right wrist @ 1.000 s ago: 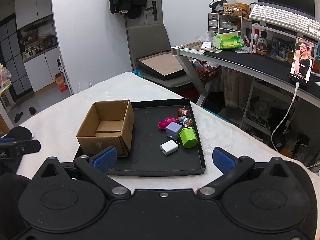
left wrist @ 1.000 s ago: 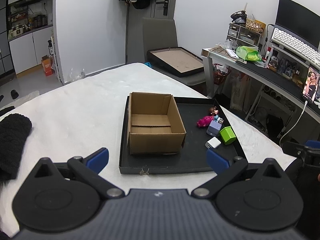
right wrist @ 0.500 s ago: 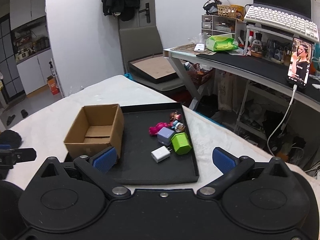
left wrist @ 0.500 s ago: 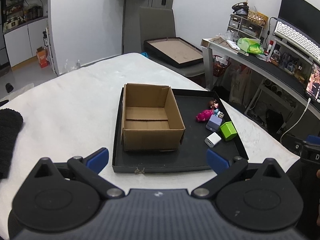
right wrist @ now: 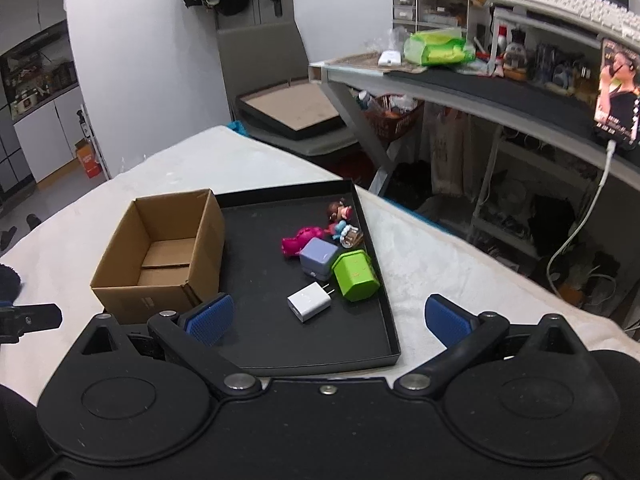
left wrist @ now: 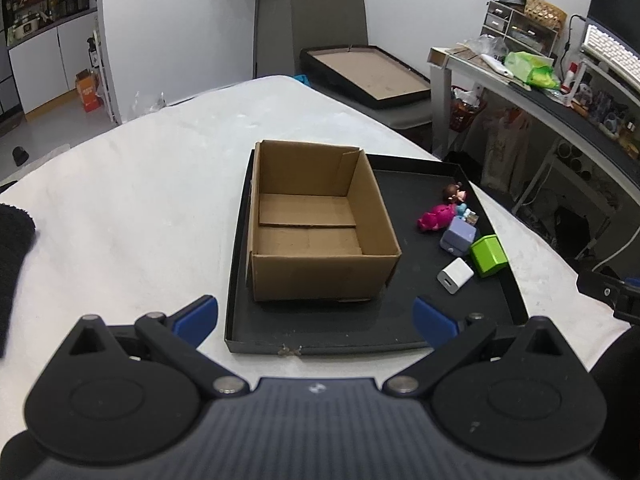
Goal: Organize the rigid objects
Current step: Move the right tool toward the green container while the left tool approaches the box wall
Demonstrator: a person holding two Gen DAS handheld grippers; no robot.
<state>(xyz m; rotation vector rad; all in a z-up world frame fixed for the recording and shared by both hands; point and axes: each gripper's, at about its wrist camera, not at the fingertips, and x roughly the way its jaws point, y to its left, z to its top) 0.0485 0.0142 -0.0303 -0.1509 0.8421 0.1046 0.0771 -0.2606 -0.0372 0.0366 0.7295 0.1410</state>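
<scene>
On the white-covered table [left wrist: 132, 208] we see a black tray [right wrist: 256, 216] holding an empty cardboard box [left wrist: 316, 236] on its left. On its right sit a white charger [right wrist: 309, 302], green block [right wrist: 355, 275], lilac block [right wrist: 318, 257], pink toy [right wrist: 298, 241] and small doll [right wrist: 340, 212], clustered close together. We hold the left gripper [left wrist: 316, 318] and right gripper [right wrist: 328, 318] near the tray's near edge, both spread wide and gripping nothing.

Tray: shallow black rectangular tray [left wrist: 372, 342] lies on the white-covered bed [left wrist: 140, 200].
Box: open brown cardboard box [left wrist: 320, 276] stands in the tray's left half.
Right half: white charger cube [right wrist: 309, 302], green block [right wrist: 356, 276], lilac block [right wrist: 318, 254], pink toy [right wrist: 298, 240] and small doll [right wrist: 340, 212] cluster.
</scene>
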